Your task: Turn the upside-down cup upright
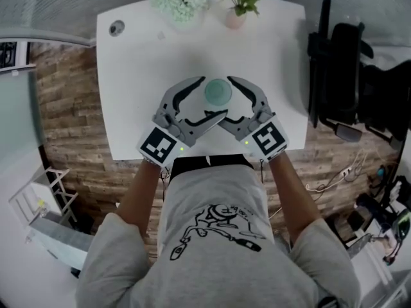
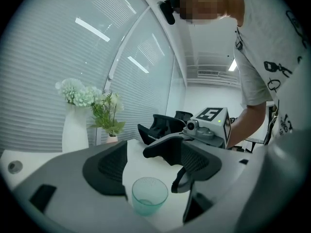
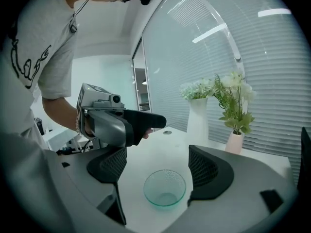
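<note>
left claw (image 2: 146,160): jaws wide apart; the cup (image 2: 149,194) stands low between them, gripped by neither pad; whether a pad brushes it I cannot tell
right claw (image 3: 159,163): jaws wide too; the same cup sits between its pads, open mouth facing up into that view
claws together: seen from the head, they come in from the two sides, tips near each other around the cup
cup: clear green glass, upright on its base, mouth up, on the near middle of the table (image 1: 276,50)
table: white; a vase (image 1: 182,5) of pale flowers and a small pink pot (image 1: 235,19) with a green sprig stand at the far edge, well apart from the cup
person: grey shirt, standing at the near edge
</note>
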The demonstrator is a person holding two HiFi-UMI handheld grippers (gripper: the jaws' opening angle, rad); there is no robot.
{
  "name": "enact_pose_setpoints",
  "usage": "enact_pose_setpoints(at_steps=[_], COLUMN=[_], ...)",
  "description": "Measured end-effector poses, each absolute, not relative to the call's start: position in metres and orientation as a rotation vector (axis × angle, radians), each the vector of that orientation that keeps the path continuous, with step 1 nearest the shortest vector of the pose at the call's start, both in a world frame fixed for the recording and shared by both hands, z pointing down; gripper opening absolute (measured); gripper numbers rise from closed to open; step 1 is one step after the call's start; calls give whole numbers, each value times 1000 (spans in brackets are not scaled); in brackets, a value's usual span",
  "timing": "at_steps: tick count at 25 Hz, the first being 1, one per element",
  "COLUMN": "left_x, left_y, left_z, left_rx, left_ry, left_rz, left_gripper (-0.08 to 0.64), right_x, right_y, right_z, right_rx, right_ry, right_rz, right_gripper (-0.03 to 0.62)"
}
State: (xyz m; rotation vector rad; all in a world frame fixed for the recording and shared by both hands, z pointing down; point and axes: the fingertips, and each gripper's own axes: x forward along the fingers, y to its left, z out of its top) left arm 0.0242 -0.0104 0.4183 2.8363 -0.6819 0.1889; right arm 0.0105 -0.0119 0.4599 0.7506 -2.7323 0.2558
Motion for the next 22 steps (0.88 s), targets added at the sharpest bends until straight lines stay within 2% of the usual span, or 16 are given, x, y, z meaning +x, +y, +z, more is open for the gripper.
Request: enact_pose_setpoints(at_steps=[11,19,20,21,22], left_x=[22,8,6,5,4], left_y=[11,21,22,23,24], left_z=[359,334,332,330,326], left_rx=[2820,2747,2745,2742,2733], left_ry=[-744,-868,-878,-887,-893], left_rz=[104,60,58,55,54], left_gripper=[334,236,222,208,192], right_x=[16,21,22,23,25], right_y=[6,26,28,29,31], right_z=[407,370,366,361,356], right_rx=[832,884,896,911,929], right_ry=[-2747,-2786,-2781,-2776,-2772], right_rz=[370,403,389,381,381], right_gripper=[387,381,371,328,252])
